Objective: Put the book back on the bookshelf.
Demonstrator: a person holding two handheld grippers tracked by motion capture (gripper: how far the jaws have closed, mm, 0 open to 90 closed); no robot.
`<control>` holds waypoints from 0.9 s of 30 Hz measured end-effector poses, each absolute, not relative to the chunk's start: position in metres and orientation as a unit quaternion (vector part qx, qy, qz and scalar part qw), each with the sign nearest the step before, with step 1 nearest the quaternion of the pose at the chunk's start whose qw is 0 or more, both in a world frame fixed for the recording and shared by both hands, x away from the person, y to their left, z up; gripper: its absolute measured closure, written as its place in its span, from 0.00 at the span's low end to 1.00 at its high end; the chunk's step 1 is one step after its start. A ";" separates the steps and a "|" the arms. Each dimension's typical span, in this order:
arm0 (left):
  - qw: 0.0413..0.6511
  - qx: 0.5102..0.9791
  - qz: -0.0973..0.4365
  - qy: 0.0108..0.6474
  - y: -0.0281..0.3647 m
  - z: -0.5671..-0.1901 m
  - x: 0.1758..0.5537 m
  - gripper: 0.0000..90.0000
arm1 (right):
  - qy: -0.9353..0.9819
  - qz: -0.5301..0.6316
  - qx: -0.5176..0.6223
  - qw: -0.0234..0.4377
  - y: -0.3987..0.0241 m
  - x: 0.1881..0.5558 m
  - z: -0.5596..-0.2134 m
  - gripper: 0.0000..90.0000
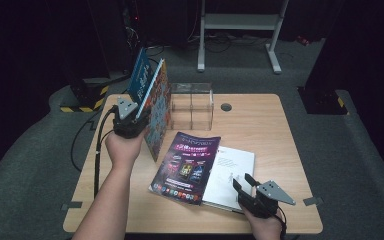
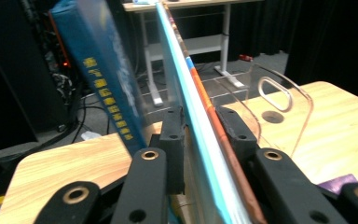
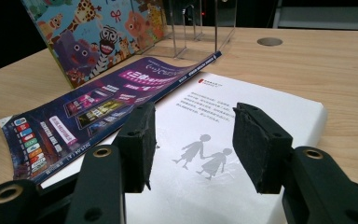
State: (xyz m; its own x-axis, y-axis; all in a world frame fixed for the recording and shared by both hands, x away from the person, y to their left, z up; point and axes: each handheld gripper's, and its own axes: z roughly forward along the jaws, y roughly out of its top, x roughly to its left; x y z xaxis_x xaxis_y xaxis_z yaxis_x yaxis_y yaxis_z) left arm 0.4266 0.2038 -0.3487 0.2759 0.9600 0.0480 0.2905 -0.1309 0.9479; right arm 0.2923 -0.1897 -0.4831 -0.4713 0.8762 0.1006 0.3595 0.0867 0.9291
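Left gripper [image 1: 130, 120] clamps the thin cartoon-animal picture book [image 1: 157, 117] upright just left of the clear acrylic book rack [image 1: 192, 105], seemingly for slotting in. Right gripper [image 1: 245, 187], jaws apart and empty, hovers over the white paperback [image 1: 232, 172] nearer the rack's front.

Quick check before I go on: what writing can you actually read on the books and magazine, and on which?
Nothing reads letter for letter.
Blue book: yellow characters down the spine, too blurred.
Purple magazine: pink headline and small captions, too small.
White book: red mark and grey lines above two hand-in-hand figures, unreadable.
Animal picture book in the left gripper: cartoon animals, no legible words.
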 end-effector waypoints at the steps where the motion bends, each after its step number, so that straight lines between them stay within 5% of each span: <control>1: 0.456 0.654 0.368 0.478 0.205 -0.349 0.426 0.82 | 0.692 0.507 0.447 0.254 -0.190 0.292 -0.483 0.55; 27: 0.466 0.655 0.356 0.477 0.209 -0.350 0.425 0.78 | 0.690 0.507 0.449 0.254 -0.190 0.292 -0.483 0.55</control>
